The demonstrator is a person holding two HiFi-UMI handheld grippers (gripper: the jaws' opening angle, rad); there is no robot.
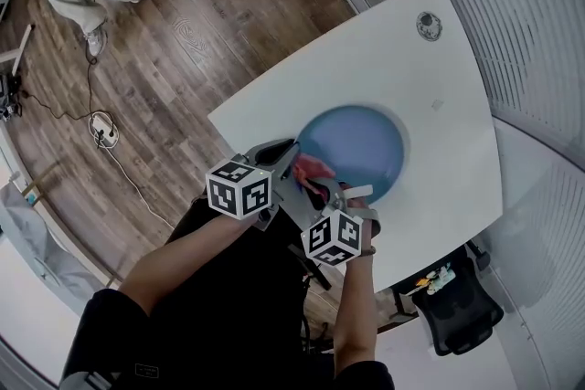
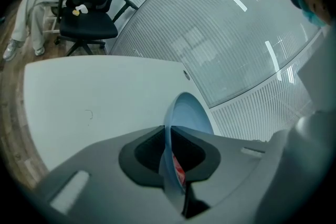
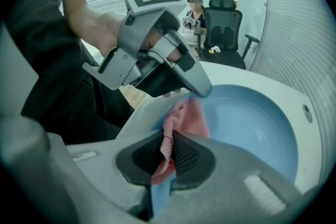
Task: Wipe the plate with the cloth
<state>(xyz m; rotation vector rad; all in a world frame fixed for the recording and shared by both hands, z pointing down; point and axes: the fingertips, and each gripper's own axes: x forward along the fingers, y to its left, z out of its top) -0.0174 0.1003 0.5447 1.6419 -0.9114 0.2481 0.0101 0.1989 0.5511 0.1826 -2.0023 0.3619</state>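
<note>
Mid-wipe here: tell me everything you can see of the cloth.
The cloth is small, pink to coral, soft and napped like microfibre, and crumpled into folds. One part is pinched between the pads of the right claw, which is shut on it. The rest spills forward and lies bunched on the inside of the blue plate, close to the rim that the left claw grips. Wet or dry cannot be told.

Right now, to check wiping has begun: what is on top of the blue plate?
A pink cloth, pinched in the right gripper, lies on the plate beside the rim that the left gripper clamps. The surface under it is hidden.
</note>
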